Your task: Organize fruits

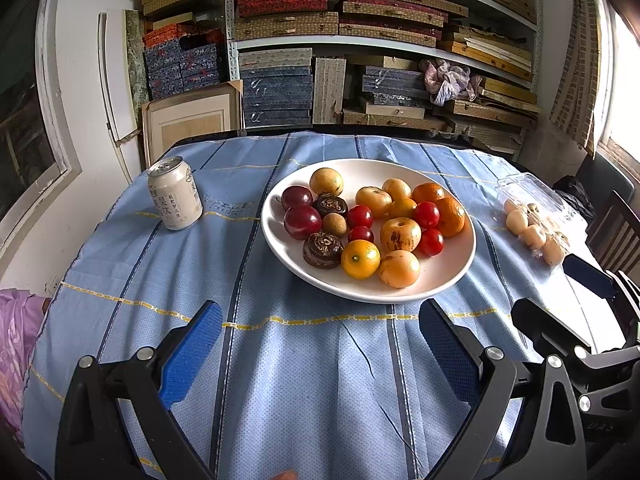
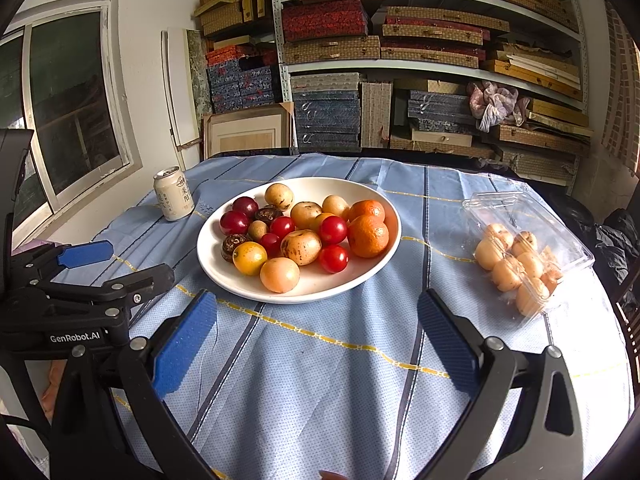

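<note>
A white plate (image 1: 448, 276) (image 2: 216, 272) on the blue cloth holds several fruits: red cherry tomatoes (image 1: 426, 214) (image 2: 333, 258), dark plums (image 1: 302, 221) (image 2: 235, 222), oranges (image 1: 451, 216) (image 2: 368, 236), yellow-brown loquats (image 1: 400, 234) (image 2: 301, 247) and two dark brown round pieces (image 1: 322, 250). A clear plastic box (image 2: 520, 236) (image 1: 534, 216) of pale loquats lies open at the right. My left gripper (image 1: 320, 320) hangs open just short of the plate, nothing between its fingers. My right gripper (image 2: 318, 312) is open too, near the plate's front rim.
A white drink can (image 1: 174, 193) (image 2: 173, 194) stands left of the plate. Shelves stacked with boxes (image 1: 360, 40) fill the back wall. A window (image 2: 72, 112) is at the left, a dark wooden chair (image 1: 618, 232) at the right. A pink cloth (image 1: 16, 336) hangs off the table's left edge.
</note>
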`<state>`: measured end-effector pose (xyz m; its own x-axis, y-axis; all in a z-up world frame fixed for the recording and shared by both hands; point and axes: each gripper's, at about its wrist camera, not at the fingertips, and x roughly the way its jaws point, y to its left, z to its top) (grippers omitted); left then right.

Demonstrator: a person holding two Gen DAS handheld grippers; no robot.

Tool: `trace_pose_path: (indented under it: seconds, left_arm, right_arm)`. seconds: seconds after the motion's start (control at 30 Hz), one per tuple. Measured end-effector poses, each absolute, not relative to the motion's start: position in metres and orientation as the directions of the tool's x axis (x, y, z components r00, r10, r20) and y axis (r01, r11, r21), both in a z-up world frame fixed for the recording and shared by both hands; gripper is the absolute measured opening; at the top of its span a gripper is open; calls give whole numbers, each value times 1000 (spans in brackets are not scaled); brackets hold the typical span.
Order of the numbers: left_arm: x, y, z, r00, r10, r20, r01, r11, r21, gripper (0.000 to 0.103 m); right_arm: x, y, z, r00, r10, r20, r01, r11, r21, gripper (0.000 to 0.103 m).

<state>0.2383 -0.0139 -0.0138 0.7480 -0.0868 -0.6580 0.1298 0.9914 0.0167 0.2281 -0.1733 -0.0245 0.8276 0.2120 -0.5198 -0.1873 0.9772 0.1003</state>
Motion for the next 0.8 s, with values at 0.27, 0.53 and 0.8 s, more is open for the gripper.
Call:
trace_pose_path:
  seconds: [0.27,0.53,0.8]
  left_arm:
    - [239,-13,-14,743,-94,-663,125,992,-1,99]
    - [239,-12,-14,739,-96,-666,125,992,-5,99]
    - [239,-13,-13,730,-114,-674,134,991,-22,99]
  right_arm:
    - [228,-173,-25,828,213,-519,-187,977,101,99]
    - [228,-172,-25,828,212,-519,-187,977,101,99]
    - [228,-172,-25,827,213,-520,-188,977,101,99]
